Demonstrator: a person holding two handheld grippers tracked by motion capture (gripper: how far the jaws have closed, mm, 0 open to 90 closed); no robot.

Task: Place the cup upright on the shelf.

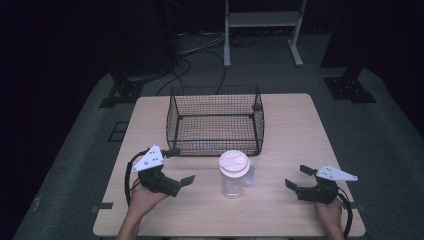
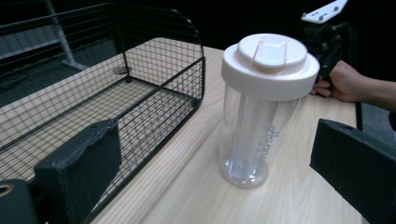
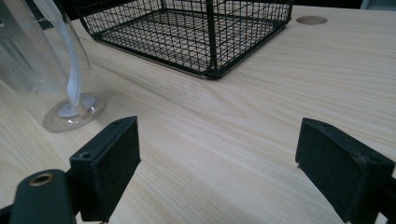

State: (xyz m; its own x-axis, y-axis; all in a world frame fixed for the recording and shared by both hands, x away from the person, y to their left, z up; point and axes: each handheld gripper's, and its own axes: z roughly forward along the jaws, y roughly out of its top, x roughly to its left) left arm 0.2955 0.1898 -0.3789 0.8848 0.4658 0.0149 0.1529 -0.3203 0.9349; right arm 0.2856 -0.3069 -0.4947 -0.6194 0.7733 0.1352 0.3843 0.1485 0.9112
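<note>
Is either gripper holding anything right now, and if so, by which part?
Nothing is held. The left gripper and right gripper both have open jaws, apart from the clear bottle standing upright between them.

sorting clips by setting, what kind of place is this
Most likely a lab or recording studio, not a home. A lone wooden table stands on grey floor matting amid black surroundings, with cables trailing behind it and equipment stand bases at its sides. On it are just a wire basket and a clear tumbler.

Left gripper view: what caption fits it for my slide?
Open left gripper faces a clear bottle beside a wire basket.
</note>
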